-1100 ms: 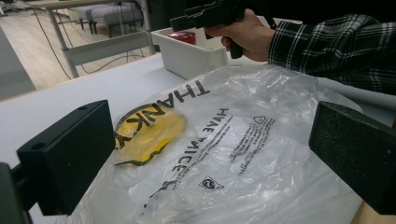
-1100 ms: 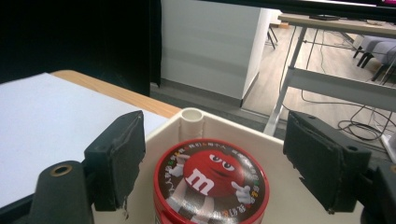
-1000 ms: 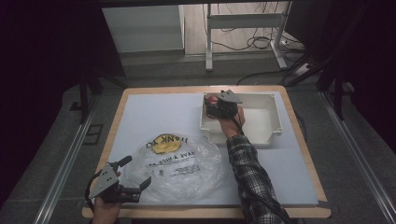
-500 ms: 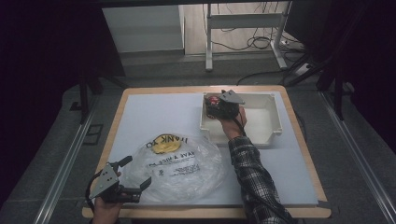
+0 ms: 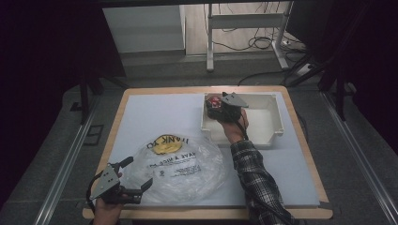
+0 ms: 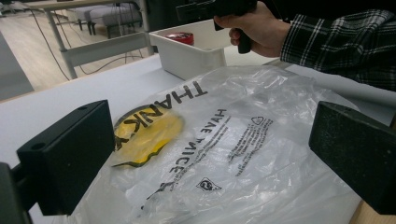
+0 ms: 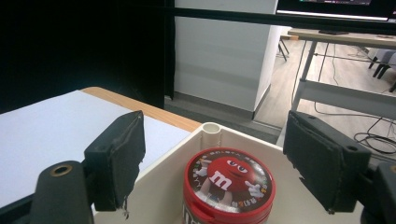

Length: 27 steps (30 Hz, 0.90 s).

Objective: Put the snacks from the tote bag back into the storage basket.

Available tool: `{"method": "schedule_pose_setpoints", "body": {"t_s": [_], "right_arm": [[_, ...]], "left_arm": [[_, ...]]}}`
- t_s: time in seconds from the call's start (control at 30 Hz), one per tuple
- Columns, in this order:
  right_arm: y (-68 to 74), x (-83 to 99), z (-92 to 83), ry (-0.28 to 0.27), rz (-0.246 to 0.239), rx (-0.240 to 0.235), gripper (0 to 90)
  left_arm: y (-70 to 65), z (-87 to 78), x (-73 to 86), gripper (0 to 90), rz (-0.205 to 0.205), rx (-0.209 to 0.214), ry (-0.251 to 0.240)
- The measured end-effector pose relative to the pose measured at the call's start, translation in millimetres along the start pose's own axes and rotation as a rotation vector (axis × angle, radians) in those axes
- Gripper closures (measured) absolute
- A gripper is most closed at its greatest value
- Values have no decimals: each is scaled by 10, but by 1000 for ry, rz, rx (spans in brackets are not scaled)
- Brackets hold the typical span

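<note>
The red candy tub (image 7: 228, 189) is straddled by the open right gripper (image 7: 219, 163) (left gripper (image 6: 205, 154) open too); jaws should be centred before being closed.

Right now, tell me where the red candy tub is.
The red candy tub stands in the far left corner of the white bin, between the right gripper and its open jaws.

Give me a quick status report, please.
Right gripper open above the red candy tub in the white bin. Left gripper open at plastic bag. Nothing blocking.
</note>
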State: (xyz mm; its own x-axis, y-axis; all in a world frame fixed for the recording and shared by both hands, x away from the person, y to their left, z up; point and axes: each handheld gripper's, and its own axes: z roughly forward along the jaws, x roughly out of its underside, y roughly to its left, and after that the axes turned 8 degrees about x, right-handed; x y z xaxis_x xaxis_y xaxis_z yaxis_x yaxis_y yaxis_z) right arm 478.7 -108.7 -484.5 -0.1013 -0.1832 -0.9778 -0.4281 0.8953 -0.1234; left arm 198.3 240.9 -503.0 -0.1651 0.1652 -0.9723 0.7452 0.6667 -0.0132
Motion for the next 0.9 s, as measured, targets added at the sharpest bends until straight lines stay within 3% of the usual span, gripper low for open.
{"method": "schedule_pose_setpoints", "body": {"t_s": [0.9], "right_arm": [[31,27,-195,15,-12,-30,169]], "left_arm": [[-4,3,2,4,1,0,0]]}}
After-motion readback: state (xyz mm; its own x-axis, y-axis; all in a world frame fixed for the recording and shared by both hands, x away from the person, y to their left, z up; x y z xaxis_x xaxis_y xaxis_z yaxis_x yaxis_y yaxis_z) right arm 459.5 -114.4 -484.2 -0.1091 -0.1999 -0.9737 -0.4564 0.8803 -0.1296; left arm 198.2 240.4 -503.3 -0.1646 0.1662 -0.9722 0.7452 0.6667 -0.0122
